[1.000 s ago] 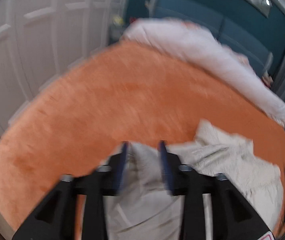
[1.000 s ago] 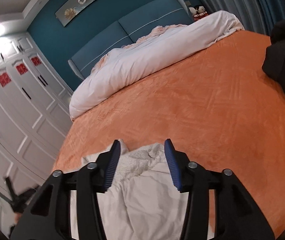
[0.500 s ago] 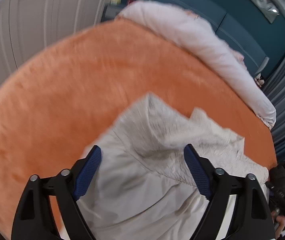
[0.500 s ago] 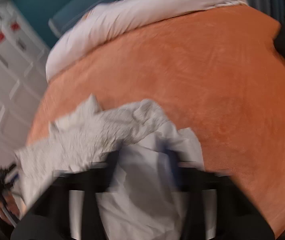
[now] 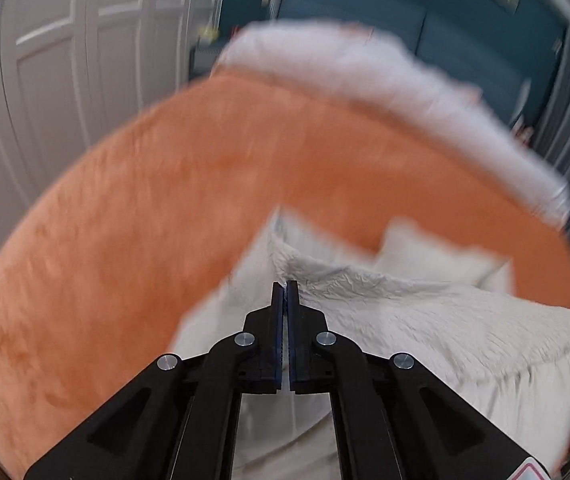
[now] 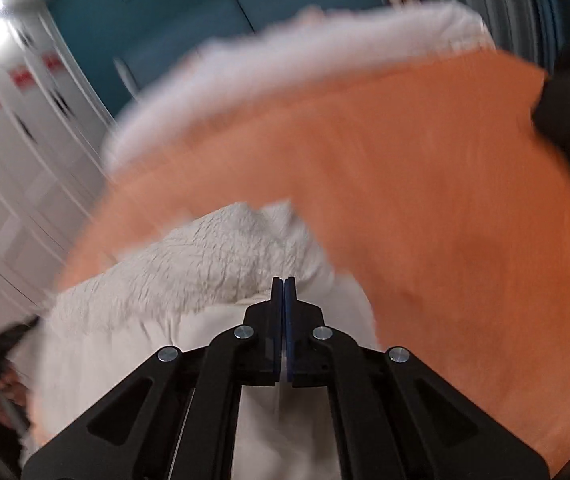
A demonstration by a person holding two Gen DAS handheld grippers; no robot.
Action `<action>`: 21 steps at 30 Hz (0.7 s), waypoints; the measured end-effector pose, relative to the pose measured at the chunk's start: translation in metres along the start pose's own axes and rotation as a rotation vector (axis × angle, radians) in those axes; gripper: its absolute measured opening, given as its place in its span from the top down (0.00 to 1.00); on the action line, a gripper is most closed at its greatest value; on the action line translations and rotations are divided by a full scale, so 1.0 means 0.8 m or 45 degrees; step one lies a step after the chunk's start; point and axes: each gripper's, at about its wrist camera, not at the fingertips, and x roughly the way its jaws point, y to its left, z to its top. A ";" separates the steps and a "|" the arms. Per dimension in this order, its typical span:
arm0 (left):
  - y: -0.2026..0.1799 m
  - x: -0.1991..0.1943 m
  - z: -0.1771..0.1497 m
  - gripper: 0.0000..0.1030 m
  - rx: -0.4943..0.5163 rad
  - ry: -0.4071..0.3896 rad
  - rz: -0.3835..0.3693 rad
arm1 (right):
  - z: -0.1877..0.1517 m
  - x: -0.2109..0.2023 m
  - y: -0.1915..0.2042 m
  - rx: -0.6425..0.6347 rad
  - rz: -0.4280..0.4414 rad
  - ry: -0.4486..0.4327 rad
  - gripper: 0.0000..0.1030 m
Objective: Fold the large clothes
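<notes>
The left gripper (image 5: 285, 285) has its jaws pressed together, and the right gripper (image 6: 283, 280) too; each probably pinches an edge of the cream garment (image 5: 425, 320), though blur hides the cloth between the pads. The garment lies crumpled on the near part of the orange blanket (image 5: 165, 208). Far behind, a white duvet (image 5: 365, 72) is bunched before the teal headboard (image 5: 365, 4).
</notes>
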 end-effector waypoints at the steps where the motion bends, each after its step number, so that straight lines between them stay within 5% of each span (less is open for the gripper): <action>1: 0.001 0.022 -0.014 0.98 -0.006 0.036 0.034 | -0.009 0.019 -0.002 -0.020 -0.027 0.048 1.00; 6: -0.005 0.031 -0.030 0.91 0.051 -0.005 0.125 | -0.011 0.023 0.001 -0.007 -0.058 0.065 0.99; 9: -0.007 -0.002 -0.026 0.89 0.062 -0.060 0.156 | -0.007 -0.012 0.010 -0.048 -0.124 -0.039 0.94; 11: -0.005 -0.046 -0.023 0.71 0.039 -0.165 0.180 | -0.006 -0.046 0.023 -0.097 -0.120 -0.140 0.94; 15: -0.033 -0.107 -0.018 0.67 0.064 -0.293 0.042 | -0.013 -0.078 0.101 -0.274 0.038 -0.199 0.93; 18: -0.083 -0.097 -0.028 0.61 0.166 -0.245 -0.061 | -0.045 -0.058 0.182 -0.470 0.180 -0.095 0.89; 21: -0.118 -0.059 -0.056 0.61 0.238 -0.133 -0.081 | -0.088 -0.021 0.233 -0.644 0.193 -0.007 0.89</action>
